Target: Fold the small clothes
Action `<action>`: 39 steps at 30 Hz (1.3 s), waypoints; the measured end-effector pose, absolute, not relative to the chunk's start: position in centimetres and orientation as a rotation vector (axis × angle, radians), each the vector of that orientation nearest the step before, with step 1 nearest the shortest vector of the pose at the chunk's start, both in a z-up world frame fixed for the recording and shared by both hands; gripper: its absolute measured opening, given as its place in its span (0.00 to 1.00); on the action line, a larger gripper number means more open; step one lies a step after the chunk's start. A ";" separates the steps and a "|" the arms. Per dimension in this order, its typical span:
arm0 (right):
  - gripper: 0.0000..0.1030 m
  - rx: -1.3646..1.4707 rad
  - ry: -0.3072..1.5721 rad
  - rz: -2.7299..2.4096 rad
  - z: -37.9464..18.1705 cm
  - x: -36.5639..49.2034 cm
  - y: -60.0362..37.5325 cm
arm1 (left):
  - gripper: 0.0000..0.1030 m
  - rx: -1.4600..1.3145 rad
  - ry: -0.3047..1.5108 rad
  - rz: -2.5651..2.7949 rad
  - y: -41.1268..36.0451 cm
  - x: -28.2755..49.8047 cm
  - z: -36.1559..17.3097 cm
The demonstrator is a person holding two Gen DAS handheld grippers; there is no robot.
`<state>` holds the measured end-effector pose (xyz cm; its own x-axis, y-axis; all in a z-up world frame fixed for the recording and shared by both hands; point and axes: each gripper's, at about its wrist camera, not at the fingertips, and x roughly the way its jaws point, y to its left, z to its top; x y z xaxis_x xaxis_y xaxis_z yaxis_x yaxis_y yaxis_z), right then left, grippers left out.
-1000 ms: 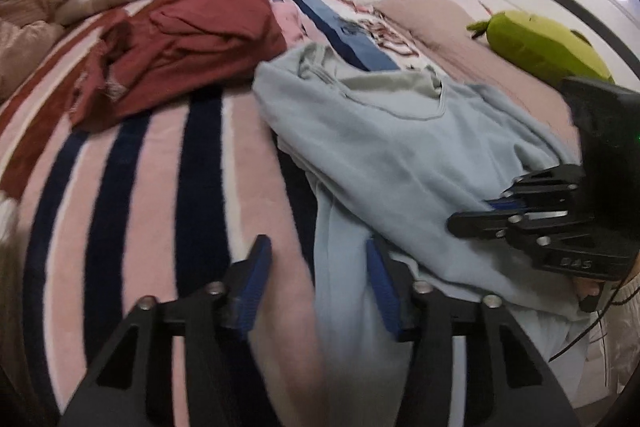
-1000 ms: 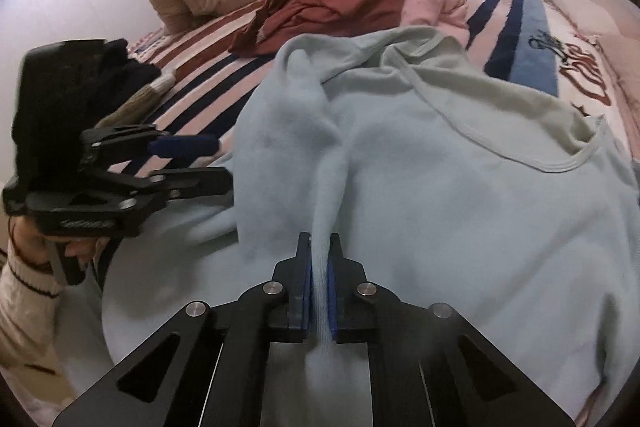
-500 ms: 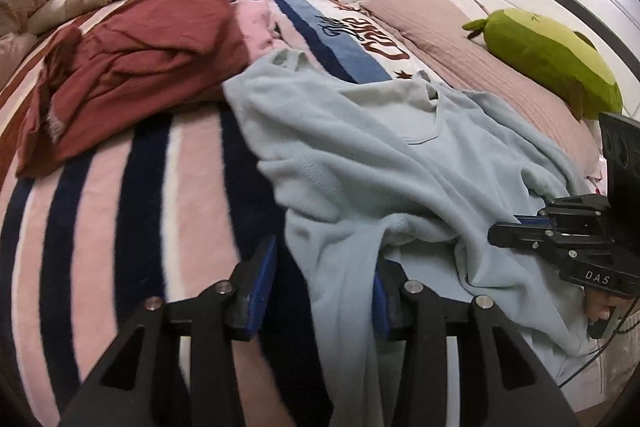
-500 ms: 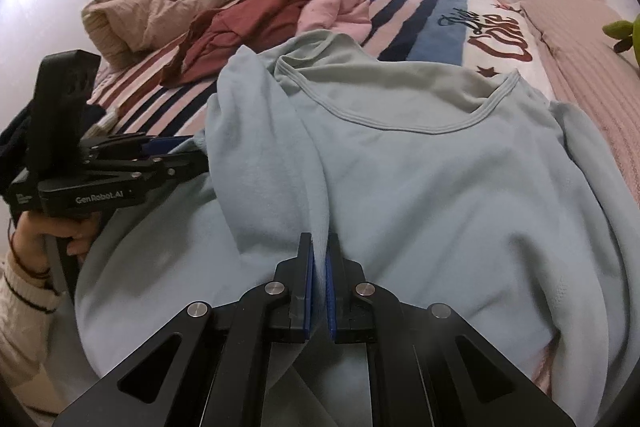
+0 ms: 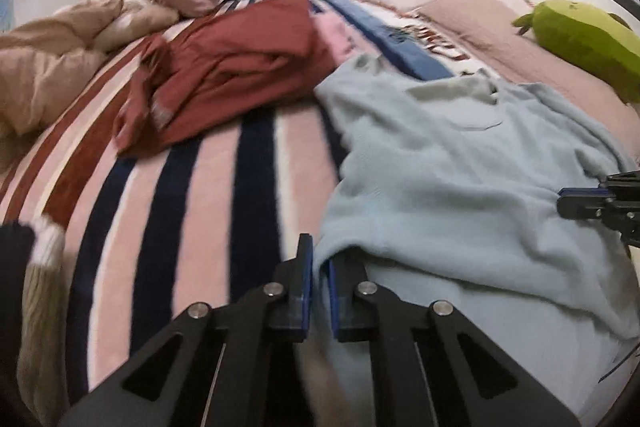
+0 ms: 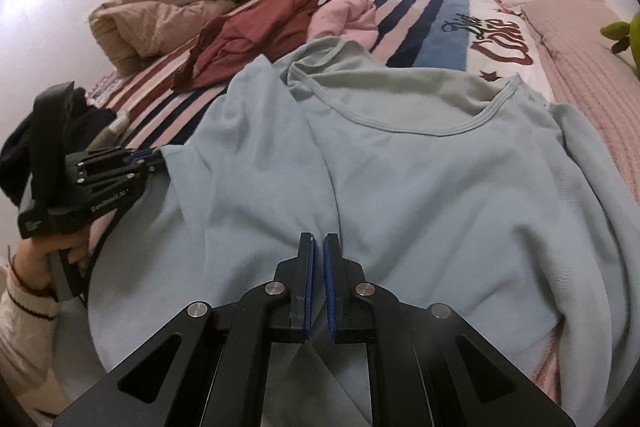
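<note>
A light blue sweatshirt lies spread on the striped bed, neckline toward the far side; it also shows in the left wrist view. My left gripper is shut on the sweatshirt's left edge, with cloth pinched between its blue pads; it shows at the left in the right wrist view. My right gripper is shut on a fold of the sweatshirt near its lower middle. Its tip shows at the right edge of the left wrist view.
A dark red garment and a pink one lie crumpled beyond the sweatshirt on the striped blanket. A beige duvet is piled at the far left. A green plush toy rests by the white headboard.
My left gripper has closed on the sweatshirt's left edge; it was open half a second ago. The right gripper stays shut on its fold and the cloth looks pulled flatter.
</note>
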<state>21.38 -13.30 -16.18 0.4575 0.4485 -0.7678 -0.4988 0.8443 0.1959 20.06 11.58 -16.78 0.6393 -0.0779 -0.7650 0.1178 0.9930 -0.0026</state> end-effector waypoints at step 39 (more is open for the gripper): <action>0.50 0.342 0.799 0.366 -16.8 6.0 -32.8 | 0.59 -0.115 0.672 -0.261 4.4 7.4 -8.0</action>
<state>6.00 -32.83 -16.81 0.6415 0.4406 -0.6279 -0.1871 0.8837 0.4290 7.39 4.44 -8.02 0.7517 -0.2751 -0.5994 0.2010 0.9612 -0.1890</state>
